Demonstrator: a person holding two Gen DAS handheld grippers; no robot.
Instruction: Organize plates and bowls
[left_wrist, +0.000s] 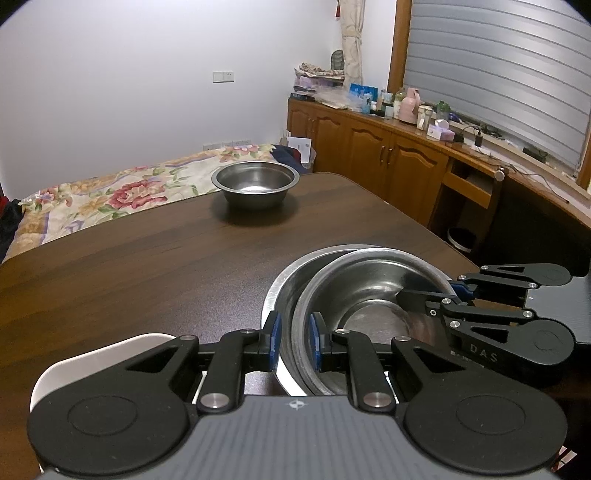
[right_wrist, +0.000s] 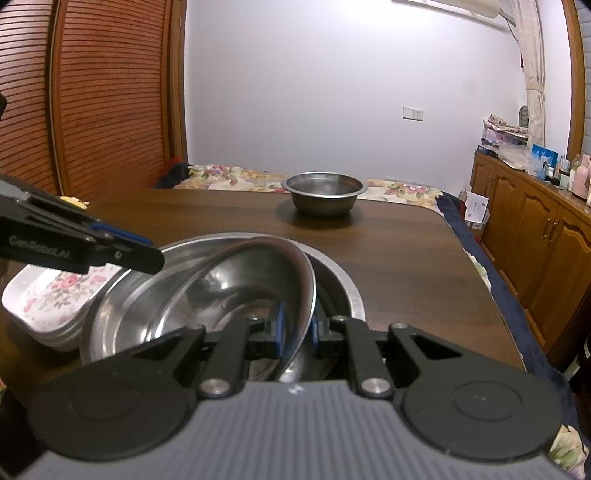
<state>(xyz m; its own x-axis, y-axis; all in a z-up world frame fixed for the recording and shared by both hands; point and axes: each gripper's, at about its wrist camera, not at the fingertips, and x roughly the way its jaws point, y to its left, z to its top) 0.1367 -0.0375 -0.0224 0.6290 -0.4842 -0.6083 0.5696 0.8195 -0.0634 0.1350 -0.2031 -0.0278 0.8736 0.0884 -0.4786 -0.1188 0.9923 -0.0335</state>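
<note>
Steel bowls sit nested on the brown desk (left_wrist: 147, 258): the left tool (left_wrist: 294, 343) is clamped on the big bowl's (left_wrist: 284, 288) near rim, and the right tool (right_wrist: 295, 328) pinches the smaller bowl (right_wrist: 240, 291), tilted inside it. Another bowl (left_wrist: 255, 184) stands well apart at the far edge. Beside the stack lies what looks like a flowered dish (right_wrist: 48, 295).
</note>
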